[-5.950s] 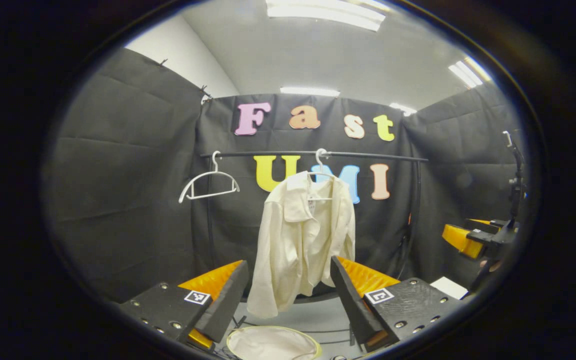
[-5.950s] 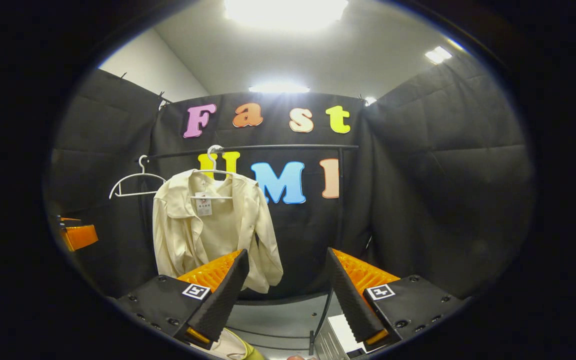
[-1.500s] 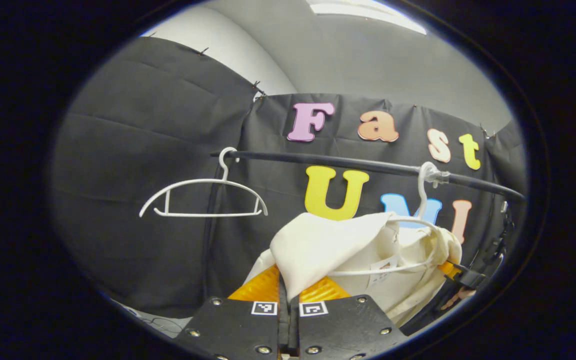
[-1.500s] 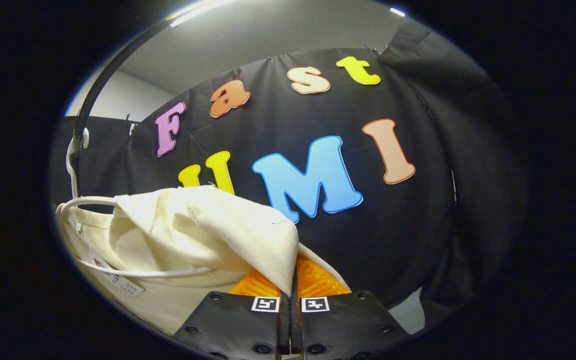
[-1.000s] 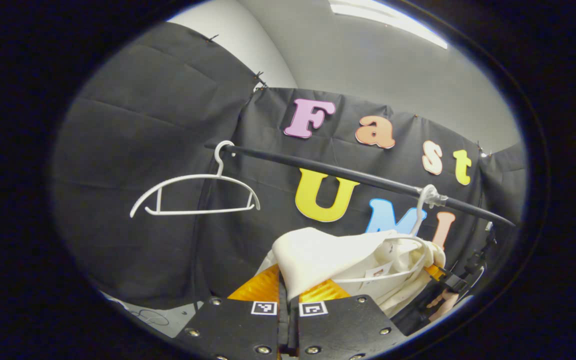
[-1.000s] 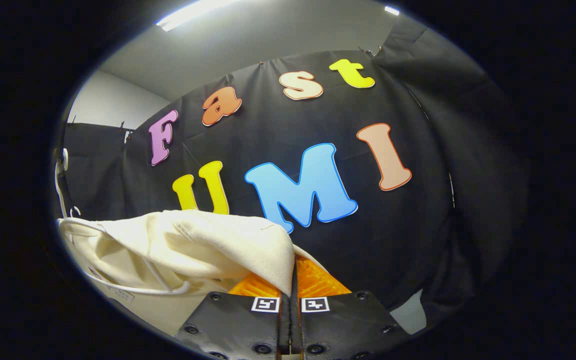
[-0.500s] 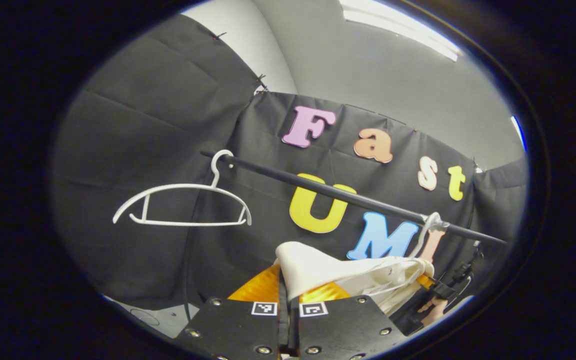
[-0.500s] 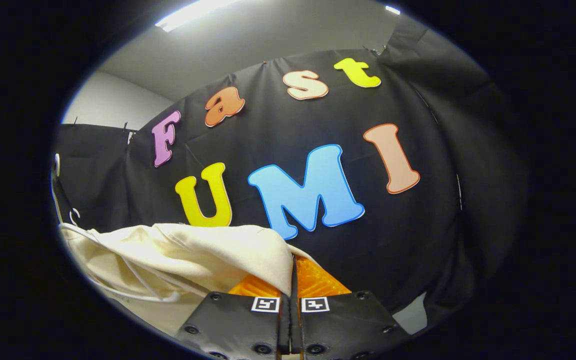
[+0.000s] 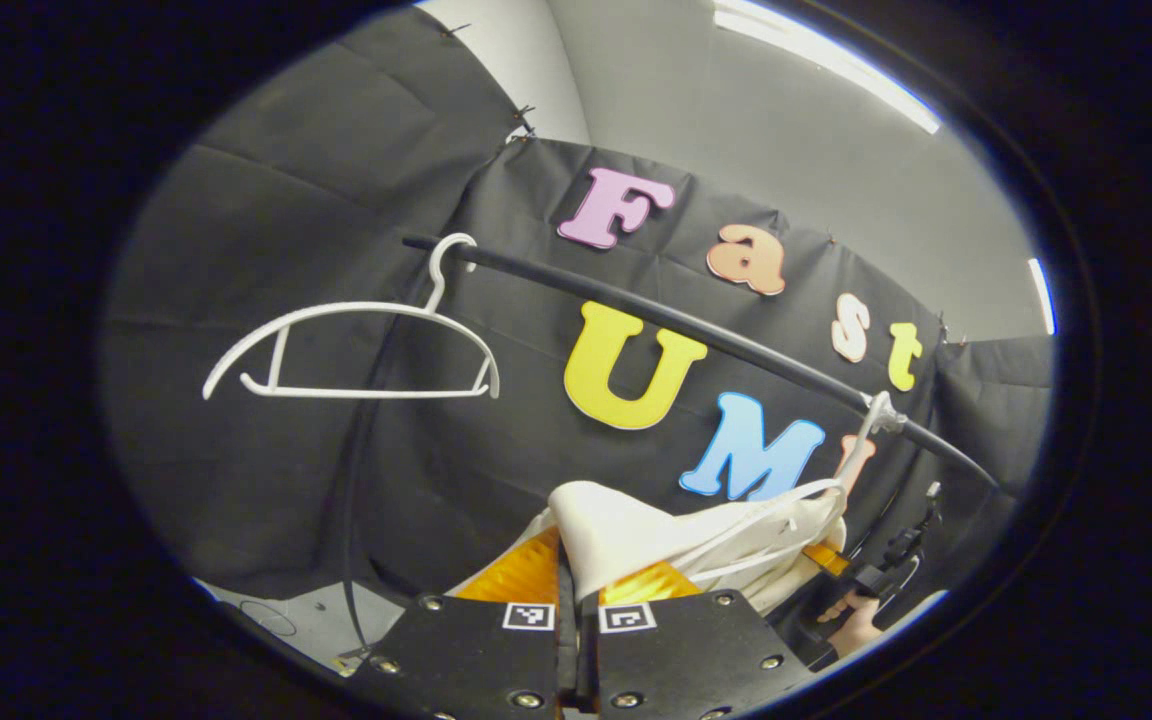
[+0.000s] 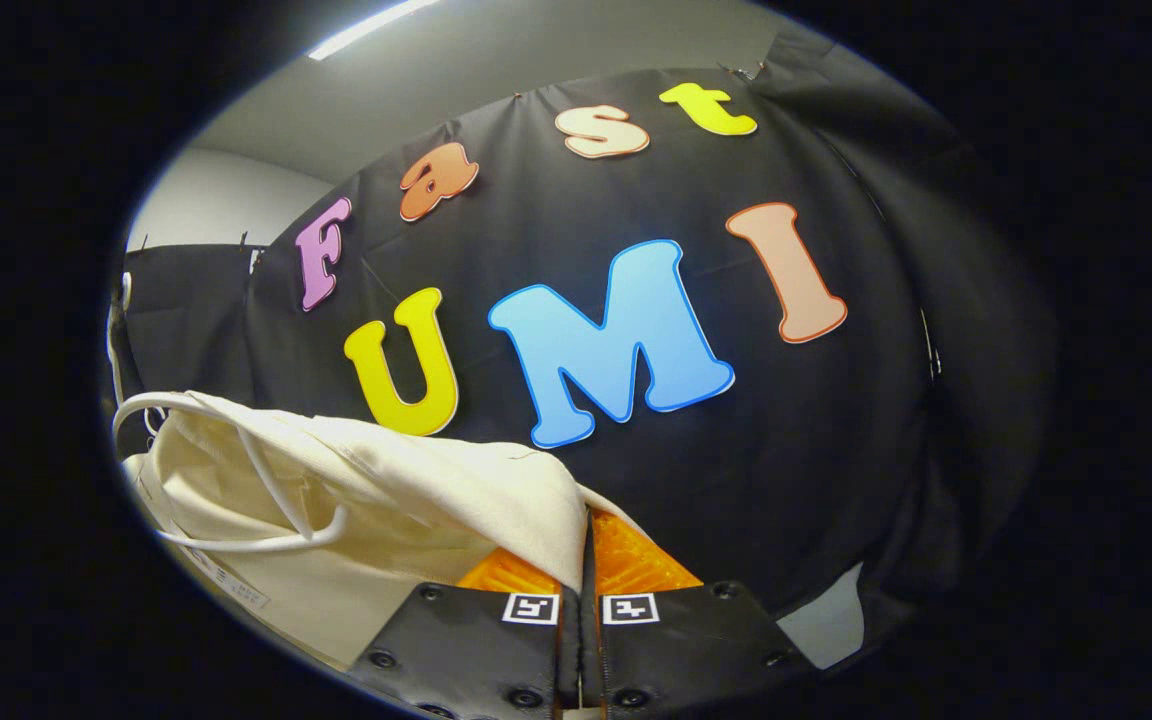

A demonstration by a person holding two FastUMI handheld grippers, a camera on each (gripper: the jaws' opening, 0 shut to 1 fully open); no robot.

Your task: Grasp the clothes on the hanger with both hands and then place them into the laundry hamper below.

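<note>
- Left gripper (image 9: 576, 590): fingers closed together, pinching a fold of the cream shirt (image 9: 636, 530).
- Right gripper (image 10: 584, 570): fingers closed together on the shirt's other shoulder (image 10: 416, 490).
- Shirt: bunched between both grippers, white hanger (image 9: 786, 510) partly inside it, hooked on the black rail (image 9: 696, 335).
- Empty white hanger (image 9: 351, 345): on the rail, farther left.
- Room: black cloth walls, grey ceiling, strip lights (image 9: 826, 65), pale floor (image 9: 311, 620).

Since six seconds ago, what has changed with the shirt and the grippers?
Both grippers, open then, closed on the cream shirt: left gripper, right gripper. The shirt is pulled partly off its hanger. The empty hanger stayed on the rail.
</note>
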